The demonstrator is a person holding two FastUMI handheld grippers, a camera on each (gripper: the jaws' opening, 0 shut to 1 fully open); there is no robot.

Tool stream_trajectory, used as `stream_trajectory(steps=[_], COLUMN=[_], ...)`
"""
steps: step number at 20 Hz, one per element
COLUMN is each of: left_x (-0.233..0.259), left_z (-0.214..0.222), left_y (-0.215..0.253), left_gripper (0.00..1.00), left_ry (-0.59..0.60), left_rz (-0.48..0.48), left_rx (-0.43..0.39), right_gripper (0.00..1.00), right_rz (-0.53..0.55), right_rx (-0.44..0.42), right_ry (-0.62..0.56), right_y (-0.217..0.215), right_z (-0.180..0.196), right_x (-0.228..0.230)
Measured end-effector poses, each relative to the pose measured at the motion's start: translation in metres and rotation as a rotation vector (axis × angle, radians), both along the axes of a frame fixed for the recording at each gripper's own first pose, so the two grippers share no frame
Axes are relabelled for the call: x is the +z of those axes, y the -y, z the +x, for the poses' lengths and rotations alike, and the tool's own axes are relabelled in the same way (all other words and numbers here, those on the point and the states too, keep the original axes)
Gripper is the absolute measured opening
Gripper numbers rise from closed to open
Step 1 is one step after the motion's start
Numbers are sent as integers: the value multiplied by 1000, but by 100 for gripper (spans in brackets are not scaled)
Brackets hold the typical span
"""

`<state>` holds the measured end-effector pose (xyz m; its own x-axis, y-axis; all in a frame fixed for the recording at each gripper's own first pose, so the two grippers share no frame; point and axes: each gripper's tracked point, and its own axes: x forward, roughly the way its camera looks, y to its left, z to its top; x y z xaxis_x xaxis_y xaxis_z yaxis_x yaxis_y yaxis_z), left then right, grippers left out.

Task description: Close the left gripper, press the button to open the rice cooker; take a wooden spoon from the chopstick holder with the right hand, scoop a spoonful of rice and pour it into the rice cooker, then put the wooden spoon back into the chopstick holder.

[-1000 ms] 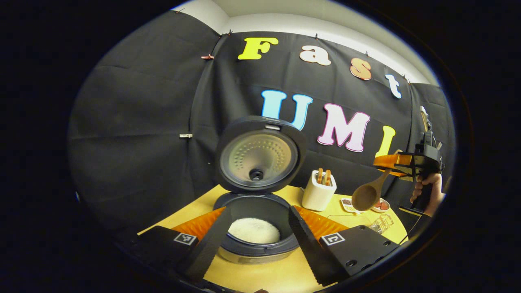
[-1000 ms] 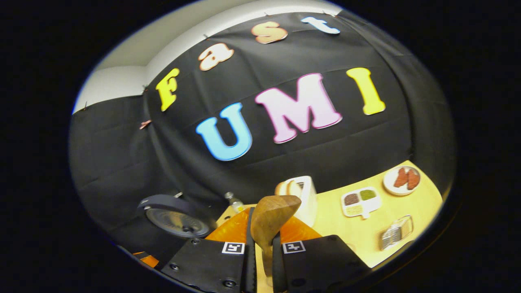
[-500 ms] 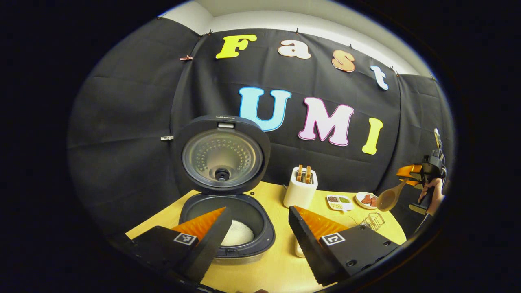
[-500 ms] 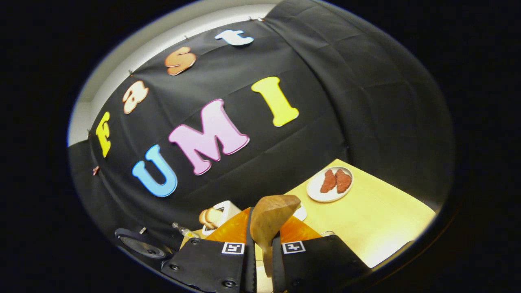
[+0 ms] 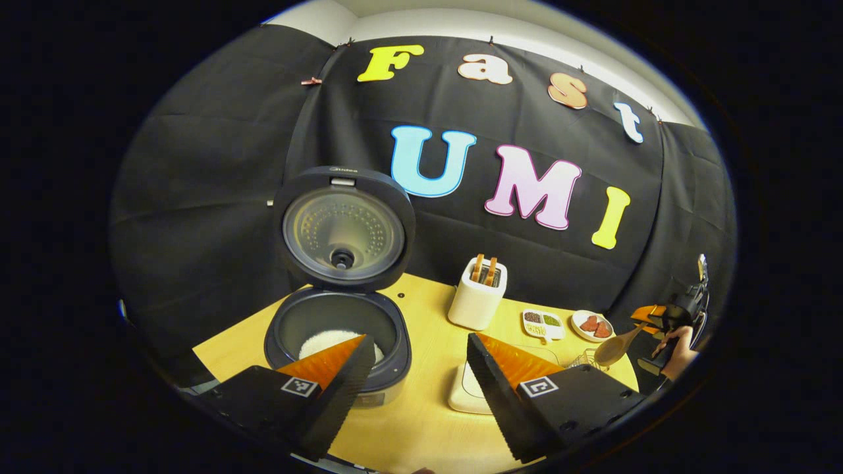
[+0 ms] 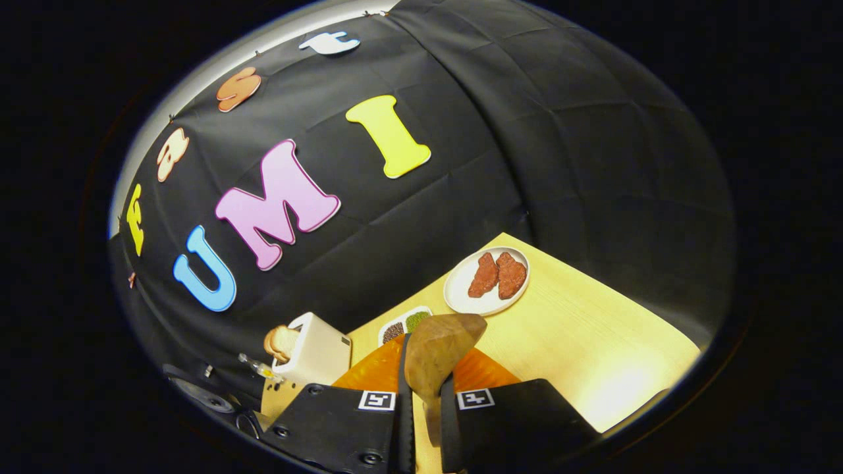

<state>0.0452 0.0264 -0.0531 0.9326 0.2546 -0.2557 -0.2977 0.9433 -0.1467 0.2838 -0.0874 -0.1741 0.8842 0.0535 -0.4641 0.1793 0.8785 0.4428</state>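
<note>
In the left gripper view, the left gripper (image 5: 415,368) hangs with its jaws spread and empty above the rice cooker (image 5: 337,329), lid up, white rice inside. Far right, the right gripper (image 5: 649,315) carries the wooden spoon (image 5: 614,349) near what may be the wire chopstick holder (image 5: 583,359), probably for return.

In the right gripper view, the right gripper (image 6: 423,395) clamps the spoon's handle, bowl (image 6: 438,349) forward, above the table (image 6: 593,355).

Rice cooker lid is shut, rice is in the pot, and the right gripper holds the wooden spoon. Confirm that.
Not quite: the rice cooker lid stands open, as the left gripper view shows. The rest holds: white rice lies in the pot, and the right gripper is shut on the wooden spoon.
</note>
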Motion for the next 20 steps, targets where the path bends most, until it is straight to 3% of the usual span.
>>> stream_trajectory(steps=[3, 4, 5, 9, 15, 20], left_x=[3, 3, 0, -3, 24, 68], left_z=[2, 3, 4, 9, 5, 3], left_y=[17, 22, 28, 44, 11, -50], left_gripper=[95, 95, 95, 95, 95, 95], left_ry=[-10, -13, -18, -20, 26, 113], left_rz=[11, 14, 9, -37, 33, 112], left_rx=[23, 29, 36, 83, 158, 238], right_gripper=[19, 14, 19, 21, 25, 99], right_rz=[16, 13, -1, -47, -18, -73], right_rx=[19, 18, 26, 58, 37, -57], right_ry=[-47, -47, -50, -85, -73, -16], right_y=[-1, -3, -4, -11, -14, 22], right_z=[3, 4, 4, 4, 9, -4], right_x=[-29, -38, -45, -72, -68, -35])
